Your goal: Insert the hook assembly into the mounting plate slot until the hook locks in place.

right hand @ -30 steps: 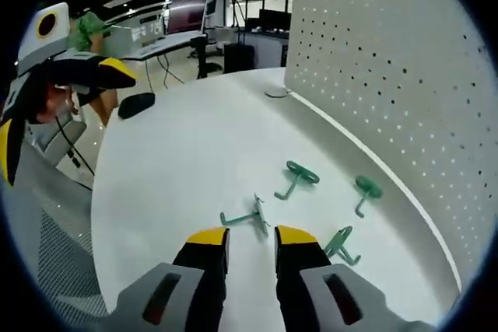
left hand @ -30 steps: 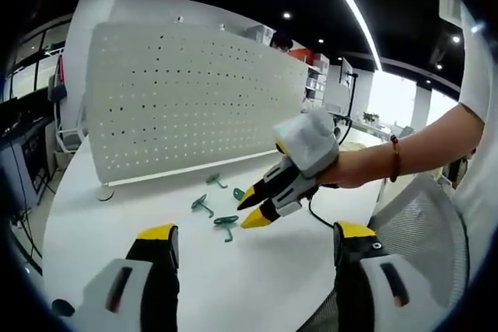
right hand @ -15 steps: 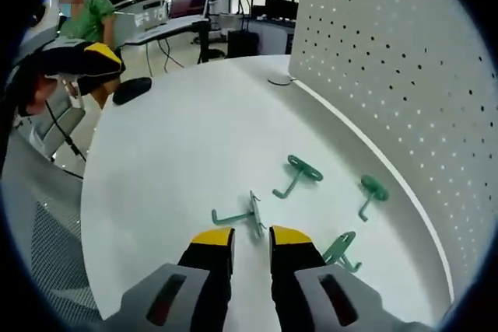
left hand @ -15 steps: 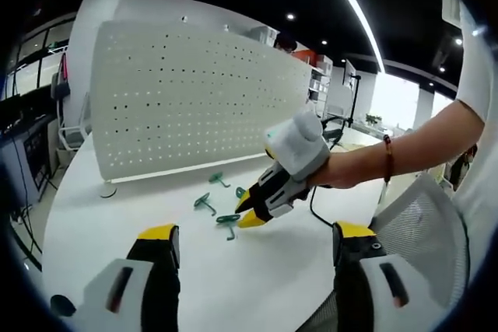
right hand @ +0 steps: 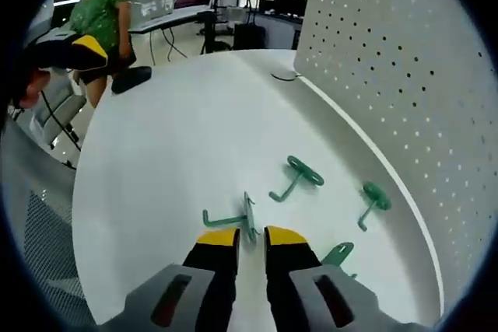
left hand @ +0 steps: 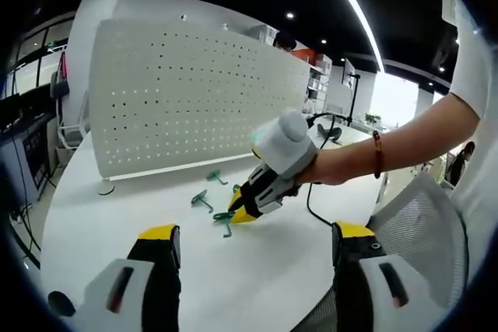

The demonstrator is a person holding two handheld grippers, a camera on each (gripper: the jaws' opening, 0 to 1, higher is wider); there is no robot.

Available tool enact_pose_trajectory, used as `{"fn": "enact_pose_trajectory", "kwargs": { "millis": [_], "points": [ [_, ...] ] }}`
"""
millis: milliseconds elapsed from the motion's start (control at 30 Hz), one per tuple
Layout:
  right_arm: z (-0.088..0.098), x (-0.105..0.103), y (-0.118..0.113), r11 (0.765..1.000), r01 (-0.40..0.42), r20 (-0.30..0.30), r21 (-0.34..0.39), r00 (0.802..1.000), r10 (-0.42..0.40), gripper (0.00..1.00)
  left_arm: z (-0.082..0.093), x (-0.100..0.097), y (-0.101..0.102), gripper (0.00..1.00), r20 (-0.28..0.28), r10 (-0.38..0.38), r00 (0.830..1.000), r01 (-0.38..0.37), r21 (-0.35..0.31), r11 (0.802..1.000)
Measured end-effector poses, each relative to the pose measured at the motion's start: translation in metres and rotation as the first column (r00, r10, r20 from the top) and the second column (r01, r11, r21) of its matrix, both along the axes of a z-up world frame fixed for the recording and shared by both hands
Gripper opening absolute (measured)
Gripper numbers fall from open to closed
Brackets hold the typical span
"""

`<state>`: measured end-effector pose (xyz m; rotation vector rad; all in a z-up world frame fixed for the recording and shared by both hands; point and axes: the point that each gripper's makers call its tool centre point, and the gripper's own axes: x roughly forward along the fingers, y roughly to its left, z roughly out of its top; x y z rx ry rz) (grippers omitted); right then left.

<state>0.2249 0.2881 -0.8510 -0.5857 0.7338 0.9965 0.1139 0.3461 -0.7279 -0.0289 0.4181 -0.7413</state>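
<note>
Hook [right hand: 233, 219], right tongs [right hand: 242, 237] closing round it

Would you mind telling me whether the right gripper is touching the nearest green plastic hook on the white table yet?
Cannot tell. In the right gripper view the right gripper has its yellow tips at the nearest green plastic hook's round plate, with no plain gap or contact.

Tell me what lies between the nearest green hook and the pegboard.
In the right gripper view, two more green hooks on bare white table separate the nearest hook from the pegboard.
</note>
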Motion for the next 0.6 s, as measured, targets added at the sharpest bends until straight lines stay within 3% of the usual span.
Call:
{"fn": "enact_pose_trajectory", "kwargs": {
  "millis": [233,600],
  "points": [
    [-0.0053,-0.0021,0.0009,1.000,-0.011,-0.017,-0.019,1.000,0.011,0.05,-0.0016,0.0006,0.0047,0.81,-0.005,0.012,1.000,-0.012,0.004,1.000],
    [-0.0026,-0.0100,0.0008,1.000,-0.006,-0.014,-0.007,1.000,0.006,0.03,0.0012,0.0003,0.0025,0.81,0.001,0.010,1.000,-0.010,0.008,1.000]
  ]
}}
